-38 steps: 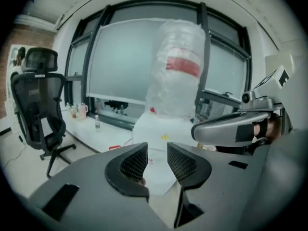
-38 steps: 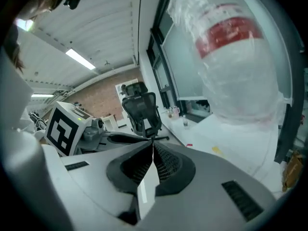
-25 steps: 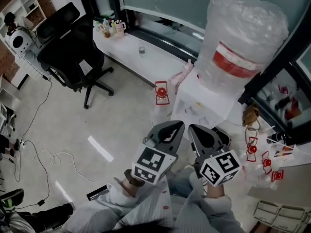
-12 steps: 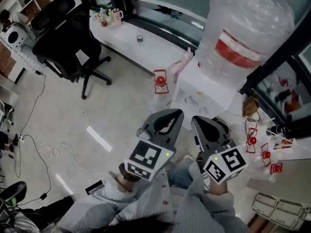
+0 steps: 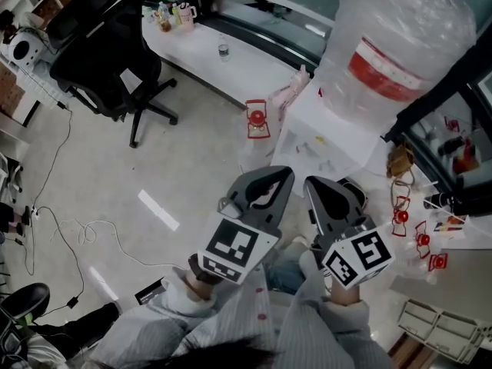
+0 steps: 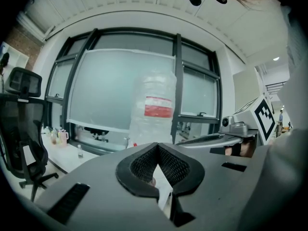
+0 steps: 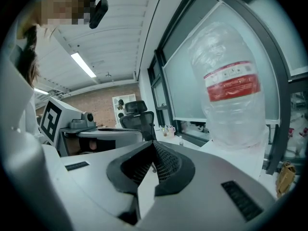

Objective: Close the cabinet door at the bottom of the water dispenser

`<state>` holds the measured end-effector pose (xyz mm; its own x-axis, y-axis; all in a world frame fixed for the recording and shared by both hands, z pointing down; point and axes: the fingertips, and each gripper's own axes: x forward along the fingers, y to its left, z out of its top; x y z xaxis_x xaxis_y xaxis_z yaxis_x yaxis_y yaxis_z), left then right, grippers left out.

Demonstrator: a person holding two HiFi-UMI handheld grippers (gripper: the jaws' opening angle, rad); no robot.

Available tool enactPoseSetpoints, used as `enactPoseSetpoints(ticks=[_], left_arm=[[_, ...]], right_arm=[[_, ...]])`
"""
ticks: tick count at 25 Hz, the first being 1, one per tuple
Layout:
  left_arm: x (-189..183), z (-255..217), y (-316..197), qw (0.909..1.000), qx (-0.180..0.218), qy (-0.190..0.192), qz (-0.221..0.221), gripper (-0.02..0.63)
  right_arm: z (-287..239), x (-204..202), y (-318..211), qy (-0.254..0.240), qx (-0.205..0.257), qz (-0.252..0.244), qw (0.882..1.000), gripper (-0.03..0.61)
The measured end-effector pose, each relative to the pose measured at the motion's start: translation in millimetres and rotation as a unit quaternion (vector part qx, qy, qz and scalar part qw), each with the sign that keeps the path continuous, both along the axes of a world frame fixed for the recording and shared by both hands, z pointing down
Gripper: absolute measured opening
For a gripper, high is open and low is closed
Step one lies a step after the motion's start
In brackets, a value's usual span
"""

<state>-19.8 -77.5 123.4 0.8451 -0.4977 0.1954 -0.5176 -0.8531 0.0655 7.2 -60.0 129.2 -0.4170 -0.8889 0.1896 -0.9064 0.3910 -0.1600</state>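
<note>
- The white water dispenser (image 5: 327, 141) stands just beyond both gripper tips, beside a dark window frame. Its bottom cabinet door cannot be made out from this steep angle.
- On top of it sits a large water jug (image 5: 400, 44) with a red label, wrapped in clear plastic. How full it is cannot be told.
- Farther off, a white ledge (image 5: 192, 48) carries a small clear bottle (image 5: 223, 51) and a cluster of cups (image 5: 173, 14).
- The left gripper (image 5: 278, 175) and right gripper (image 5: 314, 184) are held side by side, nearly level, pointing toward the dispenser. Each has its jaws clenched together on nothing.
</note>
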Motion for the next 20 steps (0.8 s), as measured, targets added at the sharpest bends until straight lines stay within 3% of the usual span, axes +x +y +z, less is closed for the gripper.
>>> enactPoseSetpoints(ticks=[20], left_arm=[[-14,6,-6,1.0,-0.003,-0.006,-0.006,0.011]], right_arm=[[5,-8,0,-0.004,-0.008,0.003,1.0,0.014]])
